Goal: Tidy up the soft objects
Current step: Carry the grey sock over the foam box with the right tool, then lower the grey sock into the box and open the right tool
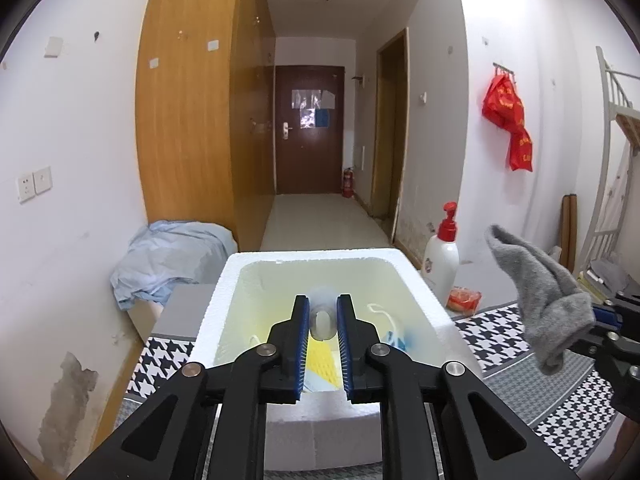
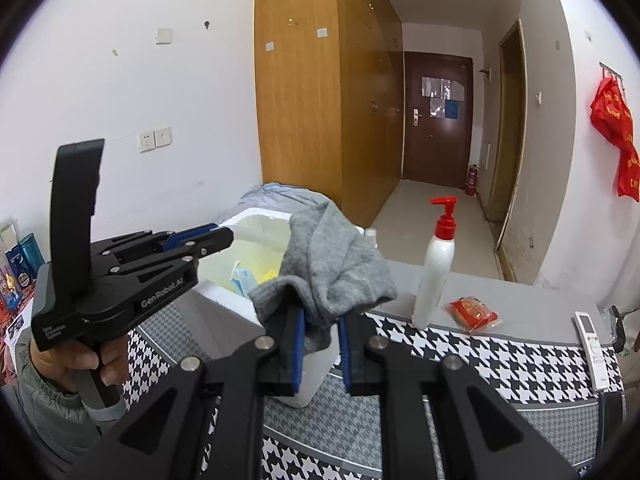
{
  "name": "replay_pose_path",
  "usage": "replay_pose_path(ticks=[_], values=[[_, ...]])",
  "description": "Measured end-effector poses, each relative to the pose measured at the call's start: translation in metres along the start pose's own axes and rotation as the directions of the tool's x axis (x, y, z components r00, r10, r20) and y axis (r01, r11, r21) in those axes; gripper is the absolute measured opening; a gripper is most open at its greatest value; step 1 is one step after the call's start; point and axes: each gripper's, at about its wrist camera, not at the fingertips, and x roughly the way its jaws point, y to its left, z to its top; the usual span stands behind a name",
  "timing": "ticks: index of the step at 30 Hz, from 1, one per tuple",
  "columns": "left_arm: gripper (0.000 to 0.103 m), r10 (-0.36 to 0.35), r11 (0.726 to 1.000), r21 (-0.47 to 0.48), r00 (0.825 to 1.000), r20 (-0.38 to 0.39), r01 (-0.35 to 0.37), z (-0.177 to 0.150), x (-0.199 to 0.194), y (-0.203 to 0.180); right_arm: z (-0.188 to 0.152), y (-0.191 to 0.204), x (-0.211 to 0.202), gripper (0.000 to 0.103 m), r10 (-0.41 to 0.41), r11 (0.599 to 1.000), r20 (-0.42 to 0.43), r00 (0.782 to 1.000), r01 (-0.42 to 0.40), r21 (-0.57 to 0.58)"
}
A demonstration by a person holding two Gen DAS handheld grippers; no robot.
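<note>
A white foam box (image 1: 224,304) stands on the table; it also shows in the right wrist view (image 2: 256,216). My left gripper (image 1: 323,304) hovers over the box, its jaws a little apart with a small blurred clear object (image 1: 322,318) between them; whether they grip it is unclear. A yellow sponge (image 1: 320,360) and a blue-white packet (image 1: 396,340) lie inside. My right gripper (image 2: 320,320) is shut on a grey sock (image 2: 332,264), held in the air right of the box. The sock (image 1: 536,288) hangs at the right in the left wrist view.
A white pump bottle with a red top (image 2: 436,268) and a red snack packet (image 2: 472,314) stand on the houndstooth table cover (image 2: 500,356). A white remote (image 2: 592,340) lies at the right. A blue cloth pile (image 1: 172,264) sits behind the box.
</note>
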Motion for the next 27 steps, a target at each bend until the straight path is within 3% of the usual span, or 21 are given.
replay_pose_path(ticks=[5,7,9,11,16,27], values=[[0.029,-0.014,1.0,0.012,1.0,-0.019,0.014,0.001,0.007,0.001,0.0,-0.002,-0.001,0.018,-0.008,1.0,0.003,1.0,0.008,0.004],[0.06,-0.018,1.0,0.006,1.0,-0.017,0.018,0.0,0.007,0.001,-0.001,-0.003,-0.001,0.018,-0.014,1.0,0.0,1.0,0.014,0.008],[0.076,-0.017,1.0,-0.006,1.0,-0.004,0.017,0.001,0.003,0.002,-0.002,-0.003,0.0,0.018,-0.015,1.0,-0.002,1.0,0.015,0.01],[0.077,-0.012,1.0,-0.017,1.0,0.001,0.012,0.002,0.0,0.004,-0.002,-0.004,-0.001,0.018,-0.022,1.0,-0.001,1.0,0.022,0.007],[0.095,0.002,0.999,-0.039,0.999,0.032,0.0,0.003,-0.008,0.008,0.0,-0.002,0.0,0.018,-0.025,1.0,-0.001,1.0,0.025,0.004],[0.102,0.046,0.995,-0.094,0.996,0.078,-0.038,0.0,-0.035,0.032,0.005,0.012,0.01,0.018,-0.012,1.0,-0.006,1.0,0.012,-0.029]])
